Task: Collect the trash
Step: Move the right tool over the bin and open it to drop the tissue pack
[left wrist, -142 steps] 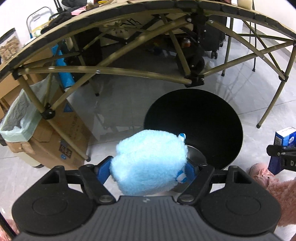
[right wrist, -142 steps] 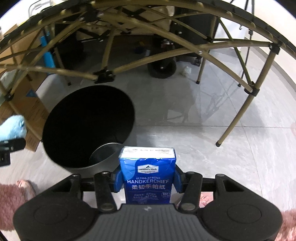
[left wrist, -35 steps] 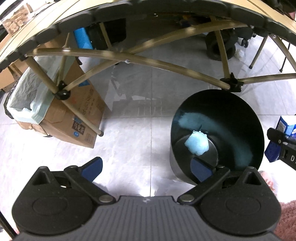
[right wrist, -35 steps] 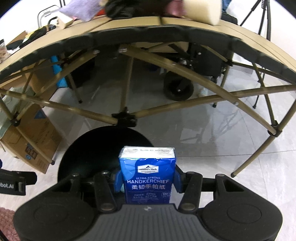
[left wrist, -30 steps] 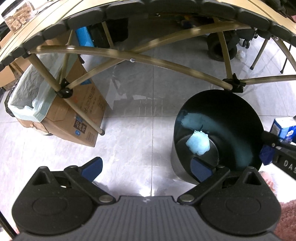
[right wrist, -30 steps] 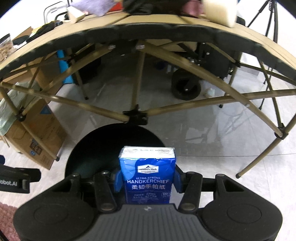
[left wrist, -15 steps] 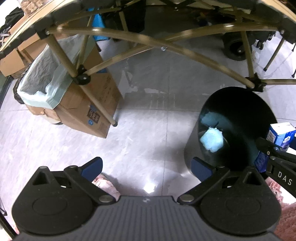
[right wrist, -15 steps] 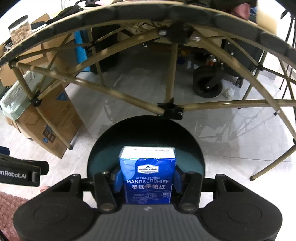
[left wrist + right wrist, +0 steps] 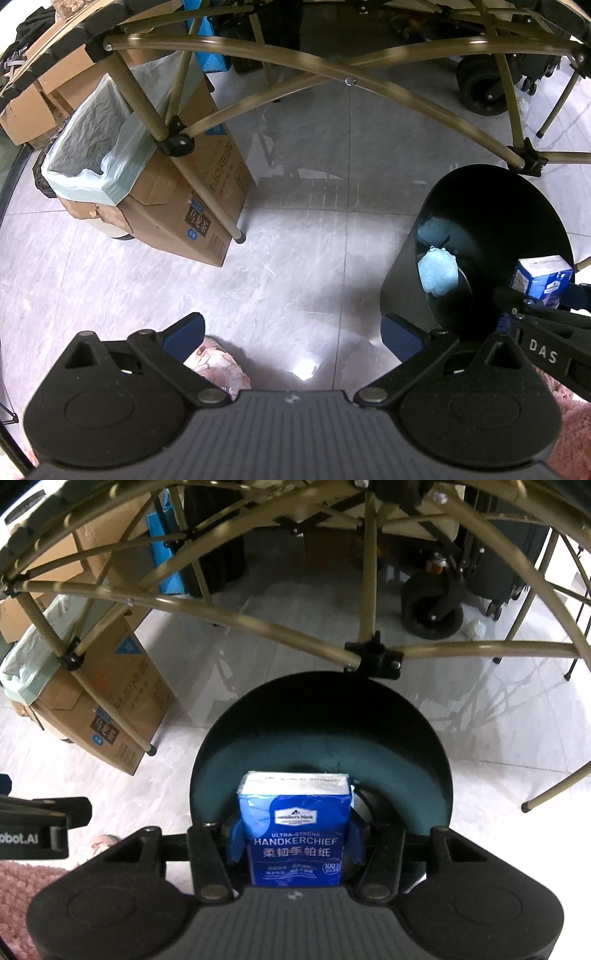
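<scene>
Right tool (image 9: 293,840) pinches handkerchief pack (image 9: 295,830) over bin (image 9: 424,746) — left tool (image 9: 291,332) (empty) spread

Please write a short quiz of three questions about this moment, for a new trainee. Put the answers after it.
1. True or false: the left gripper is holding something.
2. What does the right gripper hold? A) a tissue pack B) a fluffy blue item C) a bottle
3. Where is the fluffy blue item?

Key:
1. False: open and empty.
2. A: the blue tissue pack, over the black bin.
3. At the bottom of the black bin.
</scene>
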`<move>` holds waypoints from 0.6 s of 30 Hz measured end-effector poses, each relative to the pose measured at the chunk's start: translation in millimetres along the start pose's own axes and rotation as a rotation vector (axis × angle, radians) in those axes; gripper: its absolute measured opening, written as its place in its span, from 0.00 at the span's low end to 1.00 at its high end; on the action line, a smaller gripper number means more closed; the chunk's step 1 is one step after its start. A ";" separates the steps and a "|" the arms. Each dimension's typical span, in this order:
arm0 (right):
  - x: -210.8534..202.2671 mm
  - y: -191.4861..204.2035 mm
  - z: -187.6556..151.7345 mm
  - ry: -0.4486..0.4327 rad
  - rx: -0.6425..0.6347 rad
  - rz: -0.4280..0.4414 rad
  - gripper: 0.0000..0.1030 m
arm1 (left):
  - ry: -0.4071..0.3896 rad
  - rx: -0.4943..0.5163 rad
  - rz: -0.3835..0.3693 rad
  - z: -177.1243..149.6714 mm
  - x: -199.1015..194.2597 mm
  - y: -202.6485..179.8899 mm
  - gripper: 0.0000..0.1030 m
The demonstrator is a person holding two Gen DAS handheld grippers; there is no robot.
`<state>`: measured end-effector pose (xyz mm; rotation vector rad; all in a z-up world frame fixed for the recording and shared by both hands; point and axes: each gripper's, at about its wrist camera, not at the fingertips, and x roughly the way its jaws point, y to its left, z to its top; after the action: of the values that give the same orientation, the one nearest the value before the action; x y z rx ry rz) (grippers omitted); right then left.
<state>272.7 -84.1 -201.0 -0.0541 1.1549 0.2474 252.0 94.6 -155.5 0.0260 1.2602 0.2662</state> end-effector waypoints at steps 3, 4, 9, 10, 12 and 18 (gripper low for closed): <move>2.1 1.5 -0.4 0.003 -0.001 0.000 0.50 | 0.000 -0.002 0.002 0.0 0.1 0.1 1.00; 2.4 1.9 0.1 0.003 -0.001 -0.001 0.50 | 0.001 -0.003 0.003 -0.4 0.2 -0.2 1.00; 2.1 1.1 0.2 -0.004 0.008 -0.009 0.58 | 0.003 0.000 0.004 -0.8 1.0 0.6 1.00; 2.0 0.8 0.7 -0.005 0.011 -0.009 0.75 | 0.003 0.000 0.005 -0.8 1.0 0.5 1.00; 0.8 0.2 1.2 -0.012 0.013 -0.019 0.93 | 0.004 0.000 0.006 -1.0 1.0 0.0 1.00; 1.7 -2.8 1.5 -0.007 0.022 -0.053 1.00 | 0.005 0.001 0.009 -1.2 2.1 -0.2 1.00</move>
<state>275.3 -86.3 -202.1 -0.0645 1.1474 0.1875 251.5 94.8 -157.9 0.0324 1.2657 0.2735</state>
